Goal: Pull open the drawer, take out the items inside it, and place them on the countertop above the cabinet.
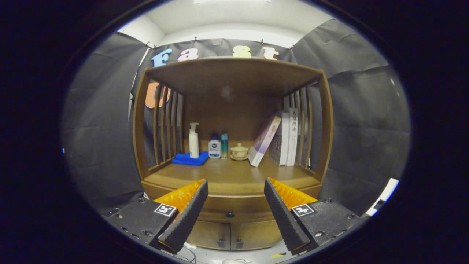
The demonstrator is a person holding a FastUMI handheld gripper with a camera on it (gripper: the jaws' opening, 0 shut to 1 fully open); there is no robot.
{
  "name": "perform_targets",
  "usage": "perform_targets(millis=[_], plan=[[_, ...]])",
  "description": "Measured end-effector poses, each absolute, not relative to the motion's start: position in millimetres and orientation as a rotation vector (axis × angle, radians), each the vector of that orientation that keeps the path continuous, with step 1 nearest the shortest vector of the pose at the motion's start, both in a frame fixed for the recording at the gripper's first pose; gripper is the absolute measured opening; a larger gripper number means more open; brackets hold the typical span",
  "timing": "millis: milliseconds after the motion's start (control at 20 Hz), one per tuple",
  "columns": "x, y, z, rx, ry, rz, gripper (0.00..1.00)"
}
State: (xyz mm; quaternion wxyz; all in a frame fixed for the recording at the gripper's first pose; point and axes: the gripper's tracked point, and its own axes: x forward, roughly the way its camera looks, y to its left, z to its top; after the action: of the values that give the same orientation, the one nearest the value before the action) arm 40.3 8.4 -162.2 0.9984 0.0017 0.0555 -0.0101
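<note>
Between spread fingers (236, 183) — drawer (234, 209) knob (229, 214), drawer closed — nothing gripped.

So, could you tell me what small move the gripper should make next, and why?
Probably ease the gripper straight forward toward the small dark drawer knob. The drawer under the countertop looks shut, its knob sits centred between the open fingers and beyond them, and nothing is held yet. Closing that gap comes before any pull.

The claw (236, 185) has textured fingers on black screwed blocks, each bearing a square black-and-white marker.
</note>
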Motion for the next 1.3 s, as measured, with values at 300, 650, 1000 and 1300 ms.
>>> perform_targets(millis=[300, 650, 1000, 1300], plan=[[74.4, 17.1, -249.9, 0.005, 0.183, -0.016, 0.99], [123.5, 17.1, -302.3, 0.016, 0.207, -0.042, 0.96], [136.9, 16.9, -320.9, -0.003, 0.217, -0.046, 0.75], [136.4, 16.2, -313.1, -0.01, 0.21, -0.055, 0.39]])
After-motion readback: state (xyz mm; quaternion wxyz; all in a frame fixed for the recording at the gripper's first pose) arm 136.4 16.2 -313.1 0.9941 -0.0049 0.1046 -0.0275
